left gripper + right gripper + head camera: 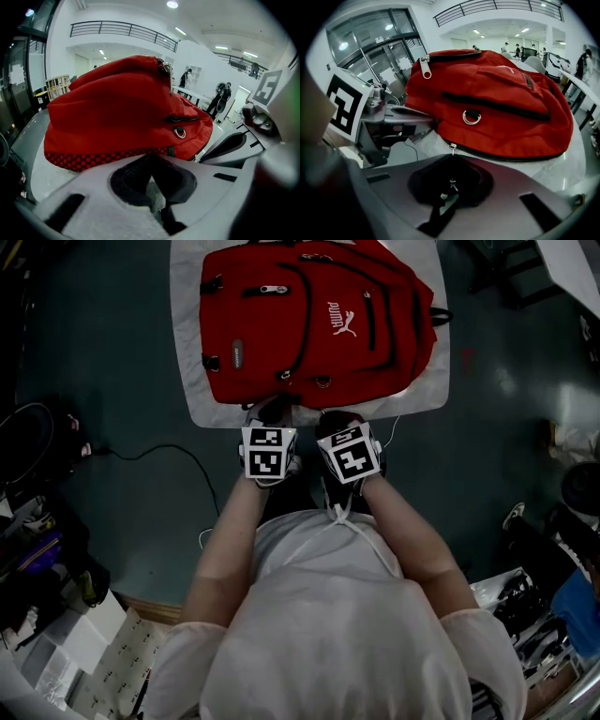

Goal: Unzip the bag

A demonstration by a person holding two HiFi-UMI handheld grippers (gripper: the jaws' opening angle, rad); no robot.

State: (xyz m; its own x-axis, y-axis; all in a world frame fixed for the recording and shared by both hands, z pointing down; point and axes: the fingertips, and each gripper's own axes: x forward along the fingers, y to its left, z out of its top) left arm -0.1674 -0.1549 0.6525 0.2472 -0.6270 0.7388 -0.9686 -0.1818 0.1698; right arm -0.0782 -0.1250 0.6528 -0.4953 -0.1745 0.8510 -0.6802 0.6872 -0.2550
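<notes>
A red backpack point(309, 320) lies flat on a pale table point(187, 352), its bottom edge toward me. My left gripper point(274, 411) sits at that near edge. In the left gripper view its jaws stand together right at the bag's red-and-black checkered trim point(108, 157) and seem to pinch it. My right gripper point(333, 420) is just to the right of it. Its jaws point(451, 157) are shut on a small metal zipper pull point(452, 148) at the end of the bag's lower zipper point(506, 157). A steel D-ring point(471, 117) hangs above.
The table's near edge point(309, 418) runs just under both grippers. A dark floor surrounds it, with a black cable point(178, 460) at the left. Boxes and clutter point(56, 615) lie at the lower left, more gear point(544, 606) at the right. People stand far off point(220, 96).
</notes>
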